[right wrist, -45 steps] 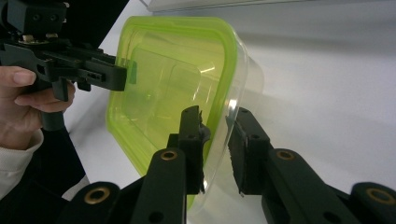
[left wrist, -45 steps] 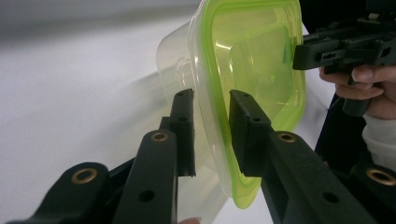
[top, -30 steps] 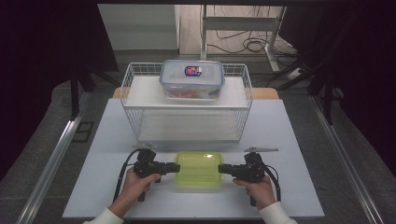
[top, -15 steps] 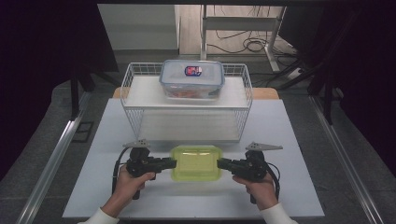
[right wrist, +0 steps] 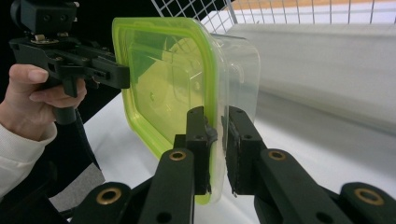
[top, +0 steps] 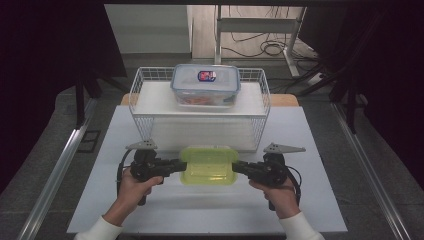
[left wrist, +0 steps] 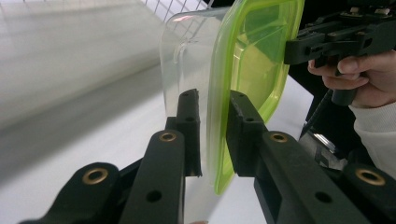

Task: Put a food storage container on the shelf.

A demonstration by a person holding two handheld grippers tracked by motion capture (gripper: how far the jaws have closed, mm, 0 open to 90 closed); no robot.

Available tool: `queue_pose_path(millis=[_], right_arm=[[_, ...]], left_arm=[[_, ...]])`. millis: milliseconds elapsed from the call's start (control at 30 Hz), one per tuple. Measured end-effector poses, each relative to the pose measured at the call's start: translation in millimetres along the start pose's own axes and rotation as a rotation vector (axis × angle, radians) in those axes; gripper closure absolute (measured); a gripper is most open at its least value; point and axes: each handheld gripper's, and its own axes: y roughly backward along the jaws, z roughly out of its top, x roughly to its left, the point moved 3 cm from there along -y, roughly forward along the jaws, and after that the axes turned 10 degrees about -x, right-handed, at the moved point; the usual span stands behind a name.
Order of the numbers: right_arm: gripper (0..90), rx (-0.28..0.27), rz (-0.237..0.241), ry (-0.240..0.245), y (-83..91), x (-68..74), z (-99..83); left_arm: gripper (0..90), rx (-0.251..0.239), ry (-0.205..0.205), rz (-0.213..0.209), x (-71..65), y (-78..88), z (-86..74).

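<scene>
Above the table, green-lidded container [top: 208, 165] clamped by left gripper [top: 176, 165], right gripper [top: 240, 167], clear body [left wrist: 184, 56] visible close-up.

You hold the green-lidded container [top: 208, 165] between both grippers, low in the frame, below the wire basket [top: 200, 107].

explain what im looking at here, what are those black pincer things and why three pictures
These are hand-held tools, not a robot: a person holds a left gripper and a right gripper, each with two black jaws. The wide picture comes from a camera above the table. The other two come from cameras riding on each gripper, looking along its jaws. Both grippers pinch opposite ends of a clear container with a green lid, which looks lifted off the white table. Behind it stands a white wire basket with a shelf inside, bearing another clear lidded container.
</scene>
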Motion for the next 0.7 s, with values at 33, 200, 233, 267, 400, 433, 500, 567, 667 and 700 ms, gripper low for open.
queue_pose_path(millis=[33,200,233,267,400,433,500,567,667,700], right_arm=[[80.3,-0.001,-0.001,0.006,0.4,1.1,3.0],[80.3,-0.016,-0.004,0.035,3.4,10.9,26.4],[80.3,-0.016,-0.004,0.035,3.4,10.9,26.4],[80.3,-0.021,-0.003,0.042,4.1,13.0,31.4],[80.3,-0.044,-0.007,0.083,5.7,20.2,55.5],[80.3,-0.044,-0.007,0.083,5.7,20.2,55.5],[80.3,-0.054,-0.007,0.096,6.9,22.2,67.4],[80.3,-0.064,-0.006,0.103,8.1,23.3,75.3],[80.3,-0.072,-0.005,0.114,10.1,25.1,87.0],[80.3,-0.072,-0.005,0.114,10.1,25.1,87.0]], left_arm=[[77.2,-0.002,-0.002,-0.002,-0.6,1.0,3.0],[77.2,-0.023,-0.027,-0.007,-5.6,9.0,27.0],[77.3,-0.023,-0.027,-0.007,-5.6,9.0,27.0],[77.3,-0.027,-0.031,-0.006,-7.0,10.4,31.7],[77.4,-0.044,-0.062,0.000,-10.4,15.6,54.7],[77.4,-0.044,-0.062,0.000,-10.4,15.6,54.7],[77.4,-0.050,-0.073,0.001,-12.2,16.6,63.8],[77.4,-0.057,-0.080,0.002,-13.8,17.2,71.6],[77.4,-0.065,-0.089,-0.001,-16.0,18.8,86.9],[77.4,-0.065,-0.089,-0.001,-16.0,18.8,86.9]])
